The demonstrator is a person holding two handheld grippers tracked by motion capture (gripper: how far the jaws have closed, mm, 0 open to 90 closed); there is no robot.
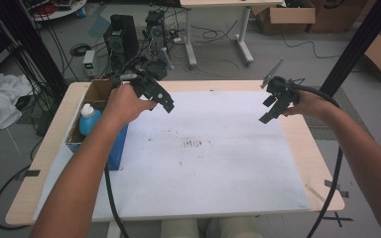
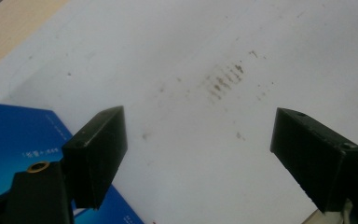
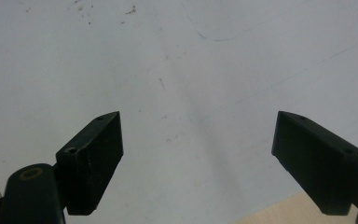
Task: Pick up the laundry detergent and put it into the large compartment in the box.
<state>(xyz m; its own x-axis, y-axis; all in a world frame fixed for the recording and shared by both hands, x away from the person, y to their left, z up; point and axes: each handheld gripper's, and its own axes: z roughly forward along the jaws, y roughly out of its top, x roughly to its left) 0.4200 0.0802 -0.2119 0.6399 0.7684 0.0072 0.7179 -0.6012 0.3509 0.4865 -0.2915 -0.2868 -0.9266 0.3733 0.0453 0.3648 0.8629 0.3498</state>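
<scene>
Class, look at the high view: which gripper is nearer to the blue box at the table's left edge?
Left. The left gripper hovers just beside the blue box, above its far end; the right gripper hangs across the table.

Bare forearms; black left gripper [image 1: 164, 102], right gripper [image 1: 270, 111]; black cables.

A sheet [image 1: 218, 163] covers most of the table [image 1: 322, 163]. A box [image 1: 95, 94] stands at the table's left edge, a bottle [image 1: 88, 119] inside it. My left gripper [image 1: 166, 104] hangs just right of the box; my right gripper [image 1: 270, 111] hangs over the sheet's far right part.
</scene>
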